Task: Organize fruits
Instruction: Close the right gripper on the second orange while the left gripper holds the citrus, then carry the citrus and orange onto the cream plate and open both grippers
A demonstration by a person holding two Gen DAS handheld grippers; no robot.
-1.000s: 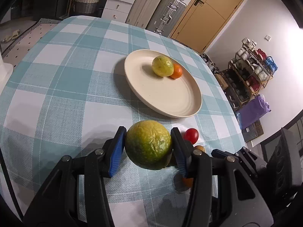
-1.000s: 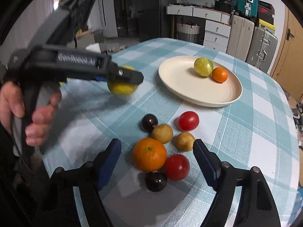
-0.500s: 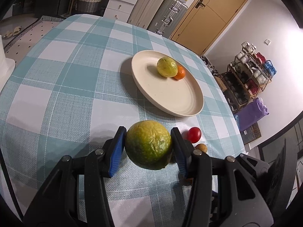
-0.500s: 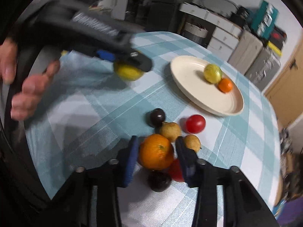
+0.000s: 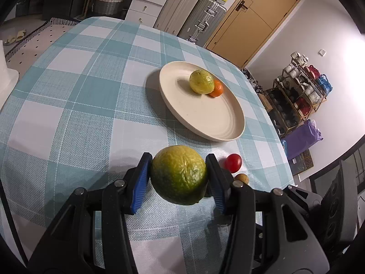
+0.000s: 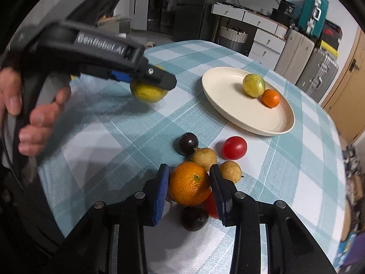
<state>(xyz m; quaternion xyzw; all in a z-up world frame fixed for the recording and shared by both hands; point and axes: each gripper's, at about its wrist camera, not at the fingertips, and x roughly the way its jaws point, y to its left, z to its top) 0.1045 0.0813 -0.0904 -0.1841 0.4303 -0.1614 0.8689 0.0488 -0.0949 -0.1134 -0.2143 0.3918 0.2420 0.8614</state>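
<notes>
At the left of the right wrist view a hand grips the handle of the left gripper, whose blue pads are clamped on a large green-yellow citrus held above the teal checked tablecloth; broad bare cloth lies to its left, reaching the table's rounded edge. Ahead, the cream plate sits near the far right edge, with a yellow-green citrus touching a small orange at its far side and most of its floor bare. The right gripper has just been closing and now pinches an orange from both sides. Crowded around it are two dark plums, two tan round fruits and a red tomato, with open cloth toward the right edge.
</notes>
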